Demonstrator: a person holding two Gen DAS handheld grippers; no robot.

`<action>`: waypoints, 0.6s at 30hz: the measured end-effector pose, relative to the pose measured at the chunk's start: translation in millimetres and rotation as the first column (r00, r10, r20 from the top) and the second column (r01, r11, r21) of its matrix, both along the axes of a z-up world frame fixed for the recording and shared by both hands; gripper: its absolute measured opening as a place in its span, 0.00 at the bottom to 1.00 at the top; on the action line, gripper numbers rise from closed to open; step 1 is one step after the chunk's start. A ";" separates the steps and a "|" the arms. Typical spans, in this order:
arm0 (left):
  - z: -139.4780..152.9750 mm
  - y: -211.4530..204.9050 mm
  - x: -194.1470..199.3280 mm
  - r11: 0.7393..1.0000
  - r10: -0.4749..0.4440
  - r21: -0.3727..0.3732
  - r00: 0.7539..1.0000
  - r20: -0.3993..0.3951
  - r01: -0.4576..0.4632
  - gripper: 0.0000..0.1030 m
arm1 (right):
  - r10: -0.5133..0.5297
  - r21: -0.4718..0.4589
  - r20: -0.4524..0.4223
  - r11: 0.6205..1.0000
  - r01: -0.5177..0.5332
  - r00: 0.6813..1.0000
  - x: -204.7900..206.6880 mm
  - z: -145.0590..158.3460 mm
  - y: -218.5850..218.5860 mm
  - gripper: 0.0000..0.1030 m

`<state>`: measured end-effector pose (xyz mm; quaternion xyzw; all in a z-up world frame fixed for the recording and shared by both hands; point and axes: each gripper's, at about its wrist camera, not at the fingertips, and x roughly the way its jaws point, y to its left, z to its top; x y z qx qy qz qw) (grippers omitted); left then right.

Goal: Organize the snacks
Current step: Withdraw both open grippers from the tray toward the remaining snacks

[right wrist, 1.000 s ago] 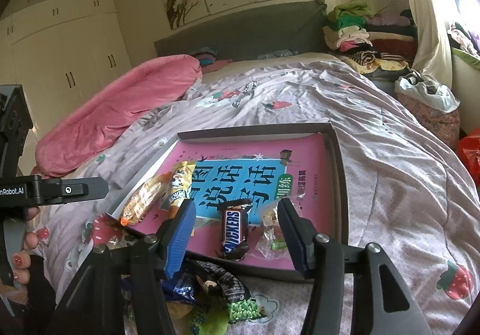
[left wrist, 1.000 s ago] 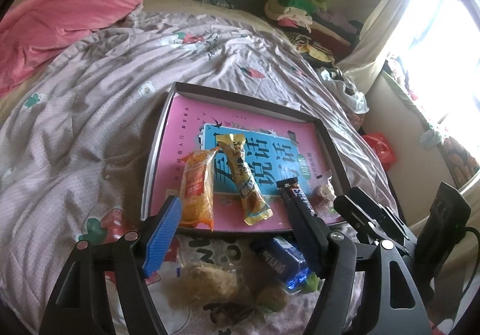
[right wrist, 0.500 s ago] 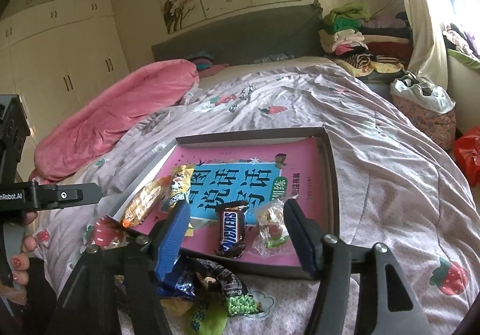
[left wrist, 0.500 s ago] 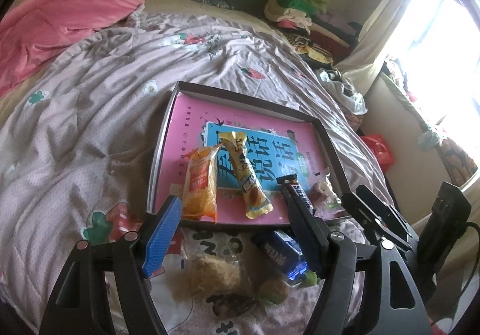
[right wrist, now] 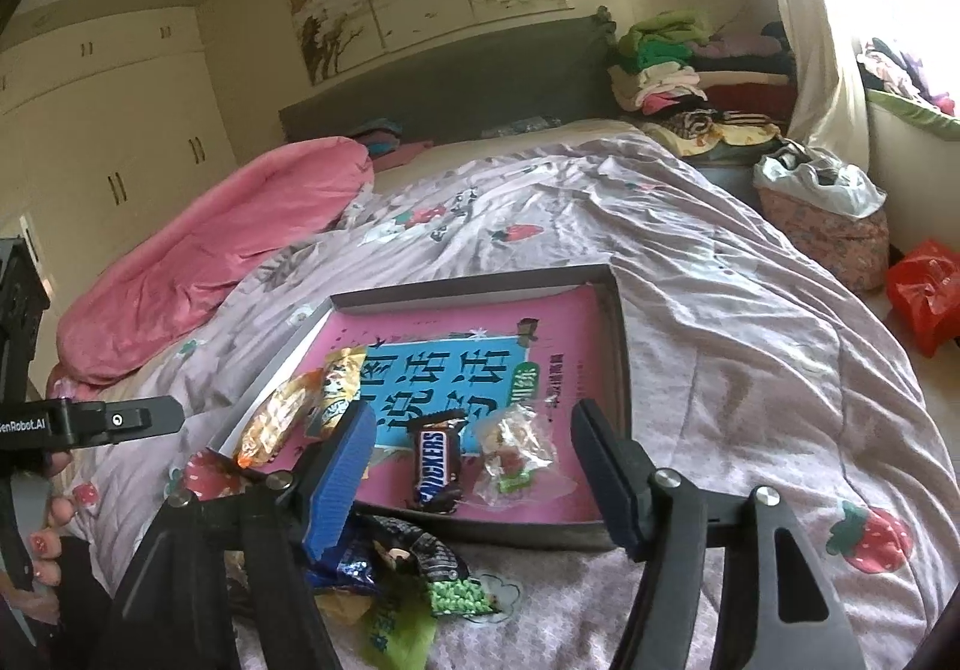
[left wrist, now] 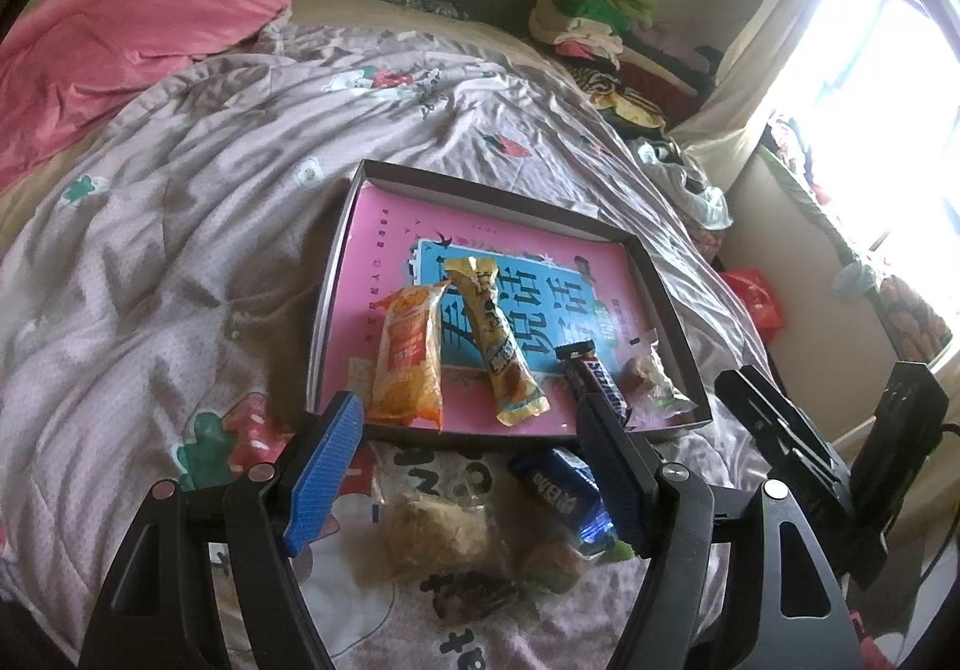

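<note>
Both the left gripper (left wrist: 468,466) and right gripper (right wrist: 474,475) hang released over loose snacks at the shallow grey cardboard tray's (left wrist: 336,274) near edge, the blue foil-wrapped snack (left wrist: 561,487) lying lengthwise just inside the left gripper's right finger, nearer that hand.

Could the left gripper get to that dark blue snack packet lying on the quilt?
Probably yes. The left gripper is open and empty, and the dark blue snack packet lies uncovered just ahead of it, outside the shallow cardboard tray.

Both hand-held grippers, left (left wrist: 474,460) and right (right wrist: 474,466), gape empty.
</note>
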<state>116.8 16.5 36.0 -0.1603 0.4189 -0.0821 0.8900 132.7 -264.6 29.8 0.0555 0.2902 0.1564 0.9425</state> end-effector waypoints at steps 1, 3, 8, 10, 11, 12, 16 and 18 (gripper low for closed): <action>0.3 0.3 -1.4 1.000 0.000 0.000 1.000 0.000 0.000 0.73 | -0.003 0.002 -0.002 1.000 0.003 1.000 -0.8 -0.1 -0.9 0.65; -0.2 0.5 -1.1 1.000 0.000 0.000 1.000 -0.001 0.000 0.73 | -0.006 0.003 -0.002 1.000 0.006 1.000 -1.8 0.4 -1.7 0.65; -0.7 3.5 -5.9 1.000 -0.002 -0.001 1.000 -0.002 0.002 0.73 | -0.003 0.002 -0.005 1.000 0.003 1.000 -4.3 0.7 -2.6 0.65; -1.6 4.5 -6.6 1.000 0.000 0.002 1.000 -0.003 0.000 0.73 | 0.000 -0.003 -0.005 1.000 0.000 1.000 -6.6 1.5 -2.3 0.66; -2.5 5.1 -8.1 1.000 0.000 0.004 1.000 -0.008 0.000 0.73 | 0.001 -0.006 -0.006 1.000 -0.001 1.000 -6.9 1.4 -1.1 0.66; -3.0 5.8 -8.7 1.000 0.000 0.004 1.000 -0.010 0.000 0.73 | 0.003 -0.009 -0.007 1.000 -0.003 1.000 -8.1 1.4 -0.7 0.66; -5.2 6.3 -10.4 1.000 -0.001 0.007 1.000 -0.017 0.001 0.73 | 0.006 -0.031 -0.016 1.000 -0.007 1.000 -11.3 0.0 5.1 0.66; -6.4 6.5 -11.0 1.000 -0.001 0.009 1.000 -0.021 0.001 0.73 | 0.010 -0.044 -0.019 0.999 -0.011 1.000 -13.4 -0.7 6.9 0.66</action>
